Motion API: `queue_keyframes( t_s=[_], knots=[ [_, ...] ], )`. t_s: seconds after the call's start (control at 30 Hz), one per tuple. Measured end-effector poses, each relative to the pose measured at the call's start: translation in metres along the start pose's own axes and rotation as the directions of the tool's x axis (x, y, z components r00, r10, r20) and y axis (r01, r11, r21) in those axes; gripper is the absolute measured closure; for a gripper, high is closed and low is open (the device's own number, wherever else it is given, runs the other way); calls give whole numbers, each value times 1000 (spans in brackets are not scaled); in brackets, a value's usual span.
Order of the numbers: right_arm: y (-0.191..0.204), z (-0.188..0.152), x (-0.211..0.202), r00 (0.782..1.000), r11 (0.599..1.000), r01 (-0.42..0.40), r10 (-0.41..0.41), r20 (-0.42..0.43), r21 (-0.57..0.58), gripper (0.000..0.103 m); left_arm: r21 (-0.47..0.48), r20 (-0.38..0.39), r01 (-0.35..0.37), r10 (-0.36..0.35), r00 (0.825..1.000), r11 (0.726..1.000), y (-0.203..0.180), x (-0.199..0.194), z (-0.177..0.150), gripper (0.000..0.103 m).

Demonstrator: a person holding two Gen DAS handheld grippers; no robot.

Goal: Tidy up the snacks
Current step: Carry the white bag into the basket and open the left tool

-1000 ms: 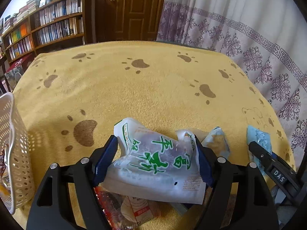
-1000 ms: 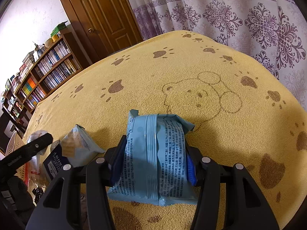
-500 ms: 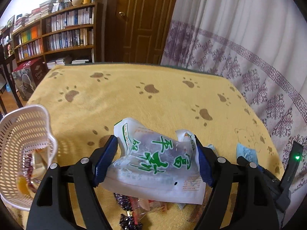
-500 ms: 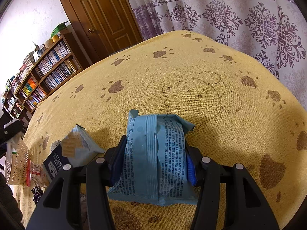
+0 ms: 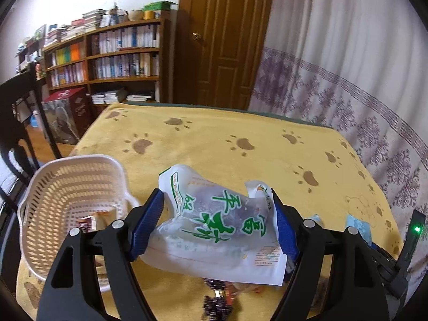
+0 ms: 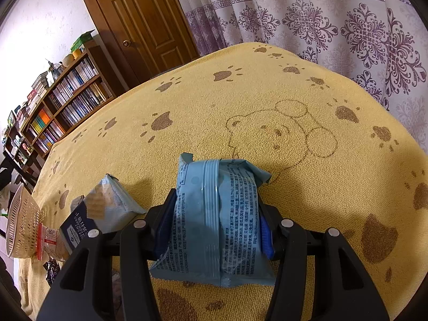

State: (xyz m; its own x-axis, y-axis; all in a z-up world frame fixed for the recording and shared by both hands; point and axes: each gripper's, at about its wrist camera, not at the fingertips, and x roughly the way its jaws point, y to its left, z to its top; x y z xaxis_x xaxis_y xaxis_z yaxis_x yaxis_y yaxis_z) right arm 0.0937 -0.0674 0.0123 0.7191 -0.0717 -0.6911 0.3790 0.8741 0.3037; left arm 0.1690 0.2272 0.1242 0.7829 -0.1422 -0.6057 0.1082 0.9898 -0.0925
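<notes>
Left claw grips a white snack bag with green lettering beside the white basket; right claw clamps a blue packet above the yellow-covered table.

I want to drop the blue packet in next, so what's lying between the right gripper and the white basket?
In the right wrist view, a pale cracker packet, a navy box and a red-edged packet lie between the right gripper and the white basket.

Home room: bookshelves, wooden door, patterned curtains.
</notes>
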Motion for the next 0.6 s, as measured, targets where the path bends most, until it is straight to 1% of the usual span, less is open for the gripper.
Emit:
queue_keyframes(
  t_s=[0.17,0.4,0.53,0.6],
  knots=[
    [1,0,0,1000,1000,3,-3,2,-3,49,-24,31,-83,84,996,996,20,-7,2,25],
    [2,-1,0,1000,1000,8,-8,3,-7,49,-77,54,-209,214,975,975,59,-12,3,25],
    [3,-1,0,1000,1000,13,-13,4,-11,49,-119,44,-239,246,968,964,80,-11,1,25],
    [3,-1,0,1000,1000,16,-16,4,-12,49,-134,45,-264,272,961,955,89,-12,-1,25]
  ],
)
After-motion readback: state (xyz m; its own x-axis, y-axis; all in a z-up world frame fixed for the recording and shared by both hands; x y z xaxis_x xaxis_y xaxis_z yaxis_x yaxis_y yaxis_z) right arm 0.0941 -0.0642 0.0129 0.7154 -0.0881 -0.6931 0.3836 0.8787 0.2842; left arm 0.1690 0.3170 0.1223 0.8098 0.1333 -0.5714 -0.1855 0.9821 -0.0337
